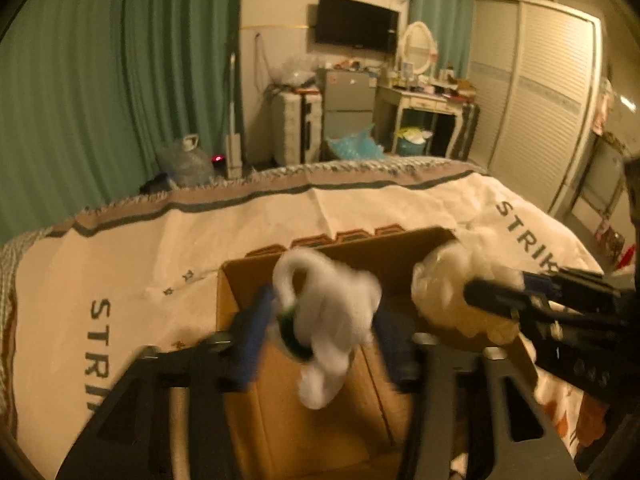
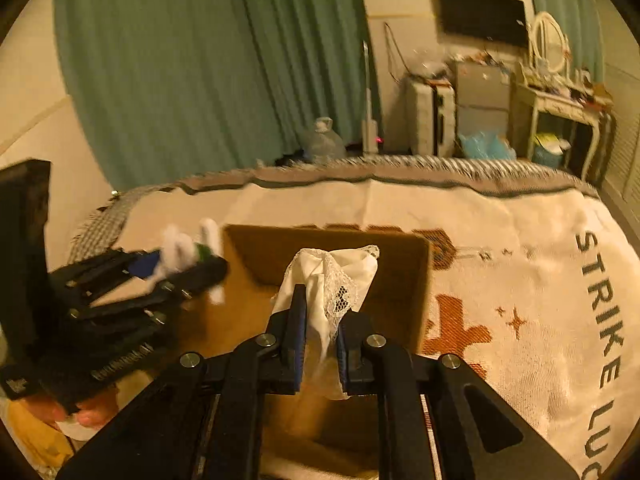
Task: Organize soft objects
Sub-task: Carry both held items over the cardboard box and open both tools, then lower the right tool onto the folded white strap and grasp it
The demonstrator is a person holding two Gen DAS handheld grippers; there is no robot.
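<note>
While grippers hover, cardboard box point(image 1: 304, 432) looks bare inside; cloths above.

The right gripper point(image 2: 320, 336) is over the cardboard box point(image 2: 400, 272) on the bed point(image 2: 520, 240). A white lacy cloth point(image 2: 332, 276) hangs between its parted jaws. To the left, the left gripper point(image 2: 176, 268) has a white sock point(image 2: 180, 250).

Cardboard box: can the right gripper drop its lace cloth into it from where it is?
Probably yes. The right gripper holds the white lace cloth right over the open cardboard box, nothing beneath it. The left gripper, with its white sock, sits off to one side.
</note>
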